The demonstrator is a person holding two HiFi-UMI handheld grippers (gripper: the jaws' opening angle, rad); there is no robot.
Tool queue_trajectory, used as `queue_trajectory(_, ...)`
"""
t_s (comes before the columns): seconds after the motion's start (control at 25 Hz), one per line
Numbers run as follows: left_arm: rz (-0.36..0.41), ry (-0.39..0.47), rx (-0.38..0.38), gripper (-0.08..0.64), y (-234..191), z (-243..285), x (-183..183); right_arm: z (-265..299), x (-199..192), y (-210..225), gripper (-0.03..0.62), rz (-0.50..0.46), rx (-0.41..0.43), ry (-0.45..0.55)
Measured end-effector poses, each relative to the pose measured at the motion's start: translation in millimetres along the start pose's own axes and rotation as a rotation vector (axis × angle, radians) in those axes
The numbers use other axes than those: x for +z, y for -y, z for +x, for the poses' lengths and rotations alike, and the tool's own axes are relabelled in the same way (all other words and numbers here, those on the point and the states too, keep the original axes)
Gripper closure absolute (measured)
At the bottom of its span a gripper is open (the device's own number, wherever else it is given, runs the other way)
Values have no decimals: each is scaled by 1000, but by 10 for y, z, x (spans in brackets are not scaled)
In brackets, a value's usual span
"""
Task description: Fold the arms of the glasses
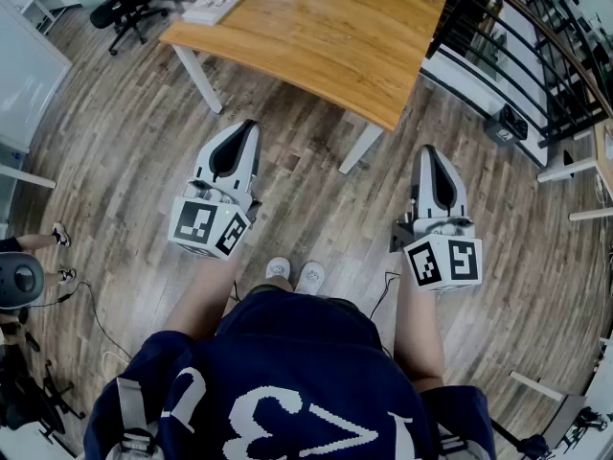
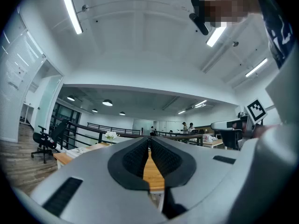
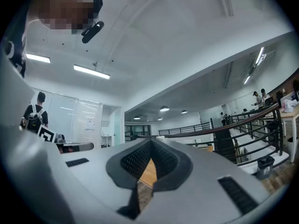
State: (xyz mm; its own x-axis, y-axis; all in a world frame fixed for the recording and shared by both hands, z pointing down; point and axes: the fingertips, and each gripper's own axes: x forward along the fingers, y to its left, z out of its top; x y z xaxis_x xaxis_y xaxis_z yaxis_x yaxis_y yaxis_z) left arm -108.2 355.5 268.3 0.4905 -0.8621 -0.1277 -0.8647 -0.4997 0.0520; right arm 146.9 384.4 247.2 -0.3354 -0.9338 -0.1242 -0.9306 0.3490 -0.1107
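Observation:
No glasses show in any view. I stand a step back from a wooden table (image 1: 316,36). My left gripper (image 1: 247,128) is held over the floor in front of the table's near edge, its jaws closed together with nothing between them. My right gripper (image 1: 428,151) is held level with it on the right, near the table's corner, also shut and empty. In the left gripper view the left gripper (image 2: 149,139) has its black pads (image 2: 133,158) meeting at the tip, and the tabletop (image 2: 152,171) shows beyond. In the right gripper view the right gripper (image 3: 151,142) is likewise closed.
A stack of papers or a book (image 1: 216,2) lies on the table's far left. White table legs (image 1: 198,77) stand under it. A black railing (image 1: 498,36) runs on the right, and an office chair (image 1: 124,8) stands at the far left. Cables (image 1: 91,305) trail on the wood floor.

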Motion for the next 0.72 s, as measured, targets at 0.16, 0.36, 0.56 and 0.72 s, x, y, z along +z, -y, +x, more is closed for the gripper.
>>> queue_trajectory(0.16,12,10,-2,531,73,-41,36,-71,25,-45,568,-15,12,10)
queue_trajectory(0.36,21,13,6,531,184,-82,42,-139,132,-69,568,3,63,53)
queue_trajectory(0.56,34,11,22,531,179,-52,46,-140,173,21,565,36,63,80)
queue_trajectory(0.72,32,2,30,531,76,53,-10,-23,151,69,563,62,76,95)
